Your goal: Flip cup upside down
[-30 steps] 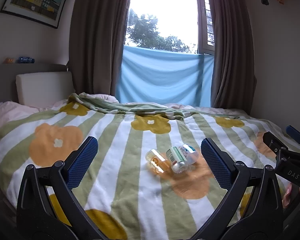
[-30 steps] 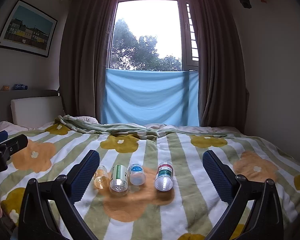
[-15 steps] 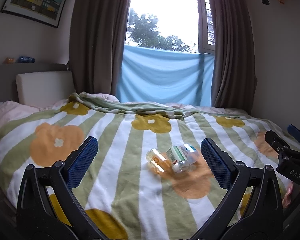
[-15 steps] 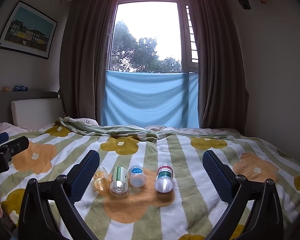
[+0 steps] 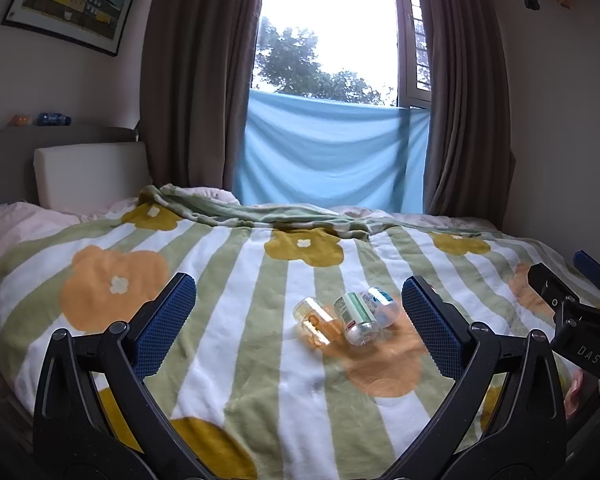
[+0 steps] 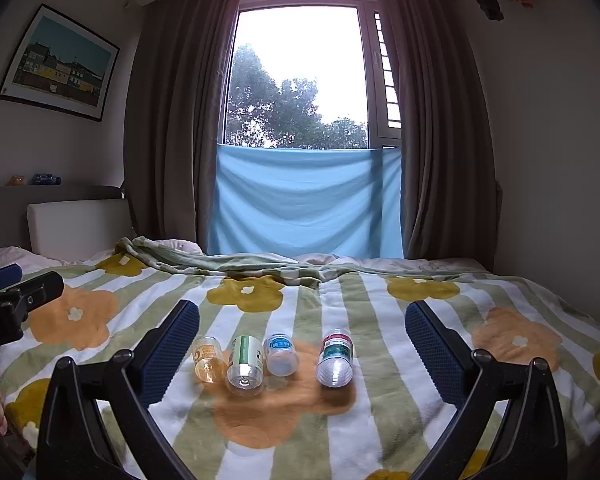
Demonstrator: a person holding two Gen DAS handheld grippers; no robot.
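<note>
Several small clear bottles lie on their sides on the bed's flower blanket [image 6: 380, 432]: an orange-labelled one [image 6: 208, 360], a green-labelled one [image 6: 245, 366], a blue-labelled one [image 6: 280, 354] and a red-and-green-labelled one [image 6: 335, 360]. No cup shows. In the left wrist view I see the orange-labelled bottle [image 5: 314, 320], the green-labelled bottle [image 5: 356, 318] and the blue-labelled bottle [image 5: 382, 304]; the fourth is hidden. My left gripper [image 5: 296, 320] is open and empty, hovering short of them. My right gripper [image 6: 302, 354] is open and empty, with the bottles between its fingers and farther off.
The blanket is rumpled into a ridge [image 6: 228, 260] at the bed's far side. A white headboard cushion [image 6: 80, 224] stands at the left. Curtains and a window with a blue cloth [image 6: 308, 204] are behind. The bed's right edge meets the wall [image 6: 560, 200].
Both grippers drifted very slightly; the right wrist view tilted a little. The bottles have not moved and both grippers stay open.
</note>
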